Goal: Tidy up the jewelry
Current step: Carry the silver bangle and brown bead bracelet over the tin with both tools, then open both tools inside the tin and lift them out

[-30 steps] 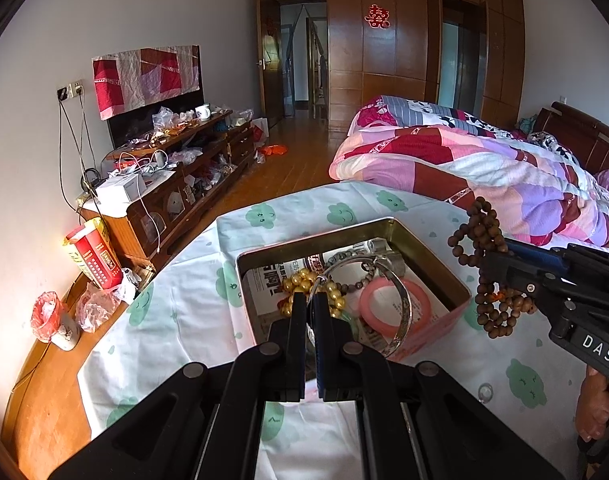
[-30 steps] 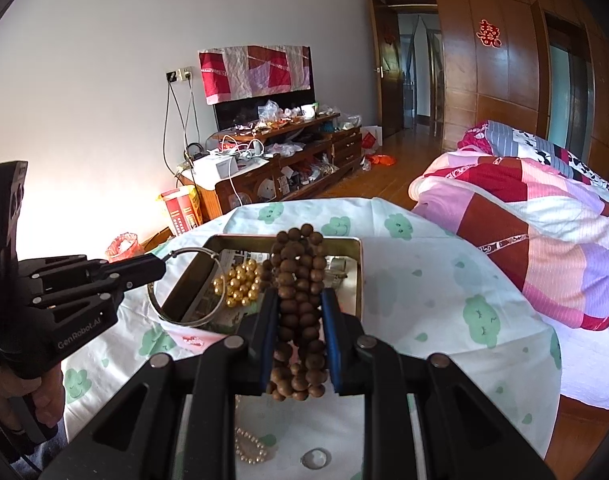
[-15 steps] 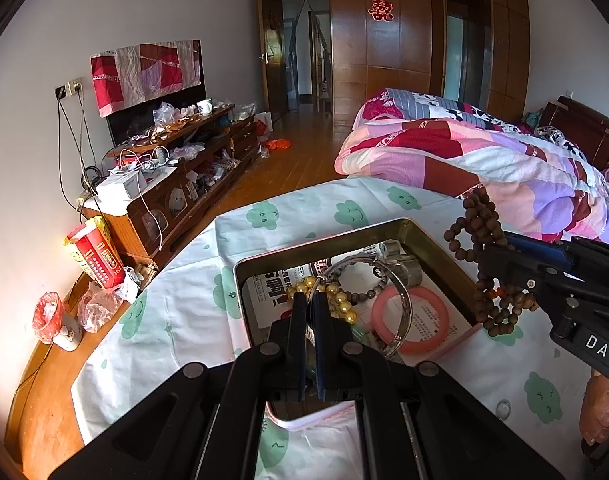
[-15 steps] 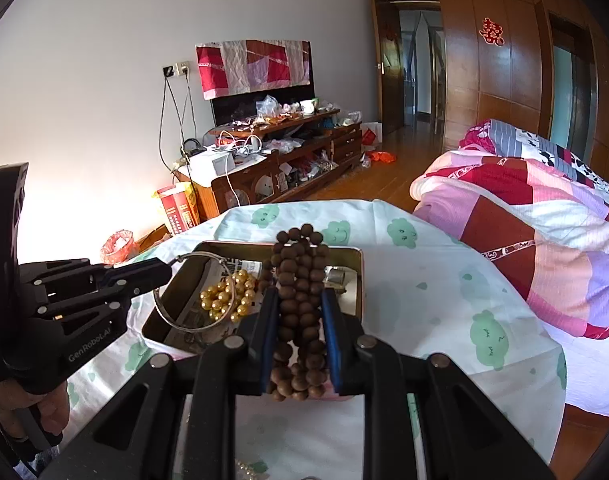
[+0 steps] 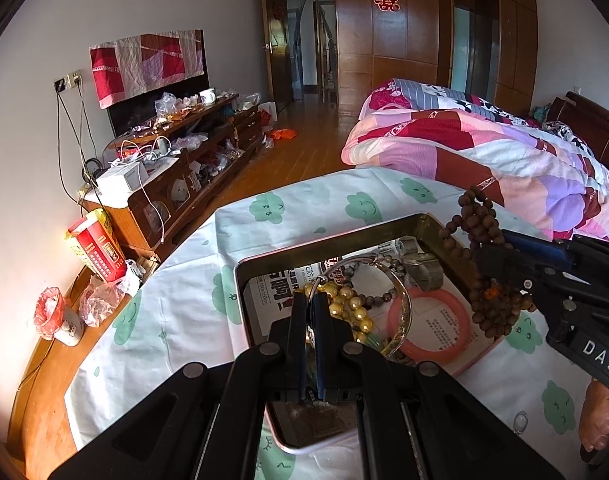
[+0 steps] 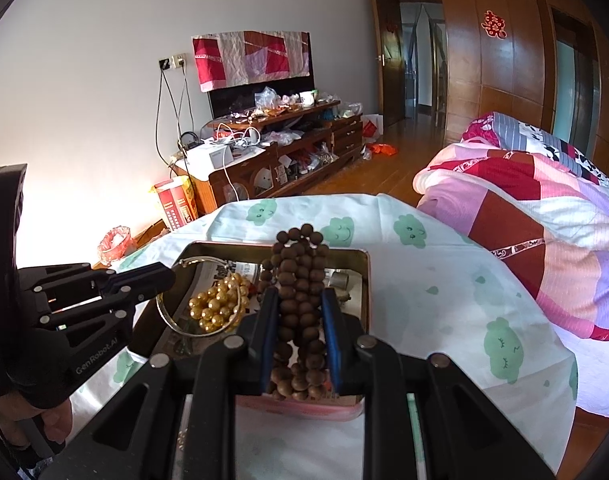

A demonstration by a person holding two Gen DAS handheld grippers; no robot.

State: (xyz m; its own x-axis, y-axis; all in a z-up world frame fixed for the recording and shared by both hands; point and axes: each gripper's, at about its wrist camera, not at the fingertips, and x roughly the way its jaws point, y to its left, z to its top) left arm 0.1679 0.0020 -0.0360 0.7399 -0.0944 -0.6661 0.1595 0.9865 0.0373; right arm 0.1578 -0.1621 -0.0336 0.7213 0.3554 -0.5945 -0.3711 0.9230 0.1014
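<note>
Tablecloth (image 6: pixel 444 288), perhaps small ring (image 5: pixel 520 427) nearby

Brown beads (image 6: pixel 300 304), pink bangle (image 5: pixel 430 326)

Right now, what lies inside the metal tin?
Inside the tin: printed paper, gold beads, a pink bangle, dark beads. The left hand-held gripper hides the tin's near end.
</note>
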